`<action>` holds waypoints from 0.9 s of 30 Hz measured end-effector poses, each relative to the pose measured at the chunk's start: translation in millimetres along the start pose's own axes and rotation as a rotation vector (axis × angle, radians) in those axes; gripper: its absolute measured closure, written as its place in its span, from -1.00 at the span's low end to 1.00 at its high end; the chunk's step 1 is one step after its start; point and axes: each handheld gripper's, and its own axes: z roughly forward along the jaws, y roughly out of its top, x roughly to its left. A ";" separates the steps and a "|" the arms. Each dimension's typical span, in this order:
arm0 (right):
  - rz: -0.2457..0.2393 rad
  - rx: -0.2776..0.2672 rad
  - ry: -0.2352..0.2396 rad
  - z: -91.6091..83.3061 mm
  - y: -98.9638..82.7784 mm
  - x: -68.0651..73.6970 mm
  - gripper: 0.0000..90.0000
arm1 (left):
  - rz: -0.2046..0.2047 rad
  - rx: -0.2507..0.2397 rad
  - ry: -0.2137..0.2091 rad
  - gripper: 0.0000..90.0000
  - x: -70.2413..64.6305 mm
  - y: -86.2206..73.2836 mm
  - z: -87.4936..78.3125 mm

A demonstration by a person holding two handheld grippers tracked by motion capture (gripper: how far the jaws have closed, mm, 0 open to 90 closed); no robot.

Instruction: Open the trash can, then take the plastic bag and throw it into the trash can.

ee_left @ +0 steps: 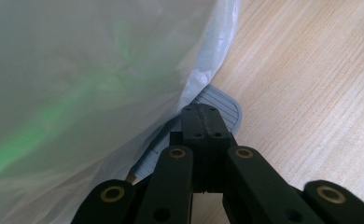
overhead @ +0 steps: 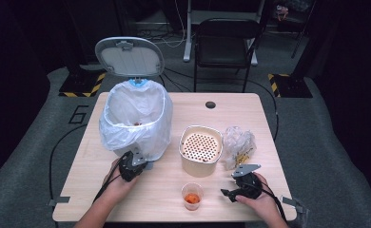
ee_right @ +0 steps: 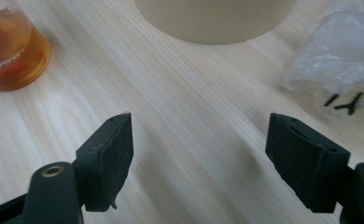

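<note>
A small pedal bin (overhead: 136,121) lined with a white bag (ee_left: 77,84) stands at the table's left, its grey lid (overhead: 129,57) raised. My left gripper (overhead: 145,165) is at the bin's base. In the left gripper view its jaws are shut (ee_left: 202,111), with their tip on the ribbed grey pedal (ee_left: 224,105). My right gripper (overhead: 227,194) is at the front right, open (ee_right: 199,140) over bare wood with nothing between its jaws. A clear cup of orange pieces (overhead: 192,195) stands to its left (ee_right: 10,49).
A beige container with a perforated insert (overhead: 200,149) stands mid-table, its wall (ee_right: 215,18) ahead of the right gripper. A crumpled clear plastic bag (overhead: 238,145) lies to its right (ee_right: 339,60). The wooden table (overhead: 183,107) has a cable hole (overhead: 210,104); a chair (overhead: 224,45) stands behind.
</note>
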 end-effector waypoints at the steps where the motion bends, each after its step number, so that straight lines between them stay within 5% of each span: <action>1: 0.011 -0.009 0.000 -3.3 0.2 0.2 -0.45 | 0.002 -0.001 0.002 1.00 -0.5 0.0 0.2; 18: 0.024 -0.086 -0.084 -58.9 21.1 -19.3 -0.52 | -0.005 0.008 0.014 1.00 -2.9 1.3 0.5; 27: 0.032 -0.078 -0.131 -62.5 32.5 -38.5 -0.60 | -0.001 0.017 0.007 1.00 -2.3 1.6 -0.1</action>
